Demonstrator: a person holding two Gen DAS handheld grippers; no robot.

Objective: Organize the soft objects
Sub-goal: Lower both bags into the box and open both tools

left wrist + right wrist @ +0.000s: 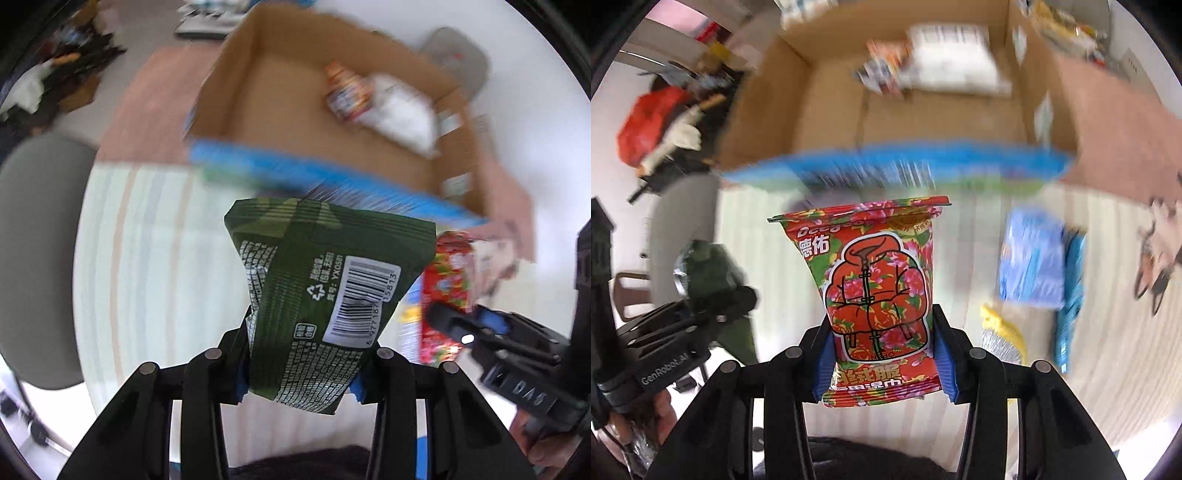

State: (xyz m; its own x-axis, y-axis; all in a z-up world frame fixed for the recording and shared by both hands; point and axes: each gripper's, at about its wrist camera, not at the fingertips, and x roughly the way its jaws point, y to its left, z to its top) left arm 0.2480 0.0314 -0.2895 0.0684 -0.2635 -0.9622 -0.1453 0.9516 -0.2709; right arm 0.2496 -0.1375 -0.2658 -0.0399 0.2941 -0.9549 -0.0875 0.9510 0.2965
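My left gripper [299, 373] is shut on a dark green soft pack [325, 295] with a barcode, held in the air in front of an open cardboard box [280, 122]. My right gripper [882, 354] is shut on a red floral wipes pack [875, 295], also held up before the box [923, 122]. The box holds a white pack [402, 110] and a colourful pack [347, 92]. The right gripper and its red pack show at the right of the left wrist view [447, 284]. The left gripper with the green pack shows at the left of the right wrist view [709, 273].
The box has a blue front edge [897, 166] and sits on a pink mat [147, 110] beside a striped surface [147, 277]. Blue packs [1034, 269] and a yellow pack [1001, 328] lie on it at the right. A grey chair [37, 258] stands at the left.
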